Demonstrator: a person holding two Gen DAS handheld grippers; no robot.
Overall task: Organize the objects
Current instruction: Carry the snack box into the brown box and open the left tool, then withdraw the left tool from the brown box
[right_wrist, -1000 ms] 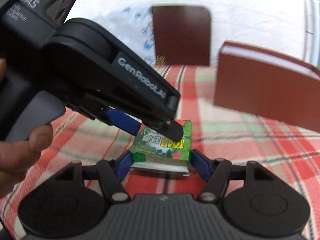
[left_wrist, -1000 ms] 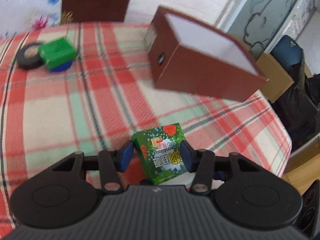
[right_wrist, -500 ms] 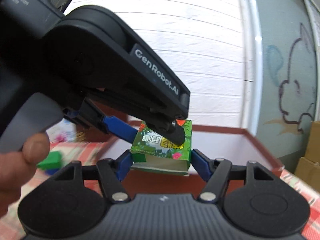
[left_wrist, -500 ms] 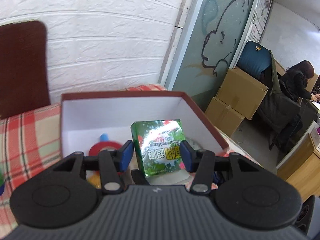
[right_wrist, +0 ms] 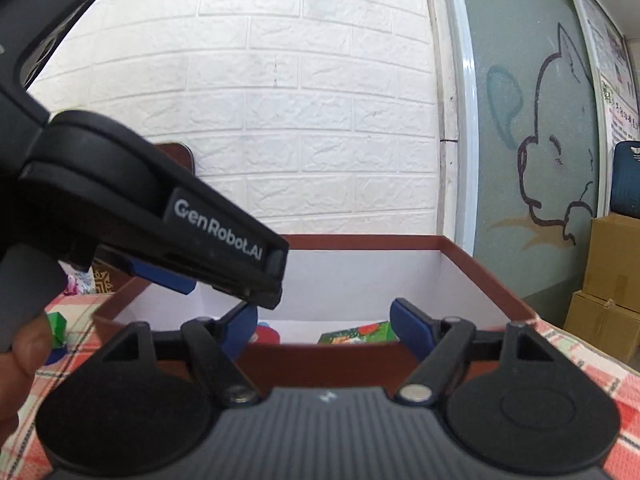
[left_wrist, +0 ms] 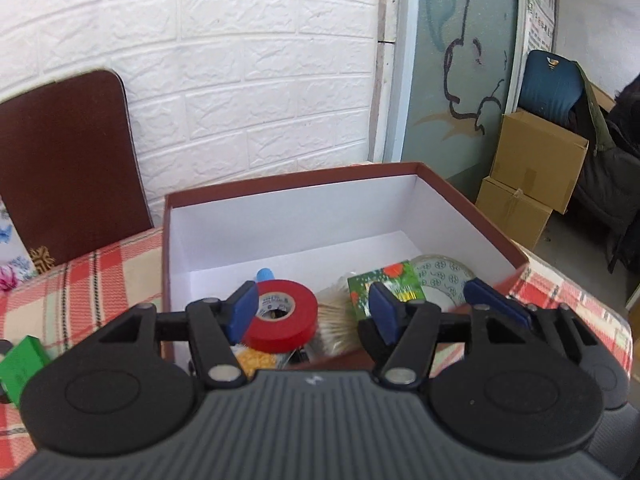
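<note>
A brown box with white inside (left_wrist: 304, 216) stands on the plaid table; it also shows in the right wrist view (right_wrist: 472, 264). The green printed packet (left_wrist: 380, 280) lies inside it, next to a red tape roll (left_wrist: 280, 316), a clear tape roll (left_wrist: 444, 280) and a brush. My left gripper (left_wrist: 312, 312) is open and empty above the box's near side. My right gripper (right_wrist: 324, 328) is open and empty just before the box's near wall; the packet (right_wrist: 356, 332) shows past it. The left gripper body (right_wrist: 160, 224) crosses the right wrist view.
A green block (left_wrist: 20, 364) lies on the plaid tablecloth (left_wrist: 80, 280) at left. A brown chair back (left_wrist: 68, 160) stands behind the table against the white brick wall. Cardboard boxes (left_wrist: 532, 176) and a blue chair are off the table's right side.
Both grippers carried the green packet from the table to over the box, then opened. The packet dropped into the box.
</note>
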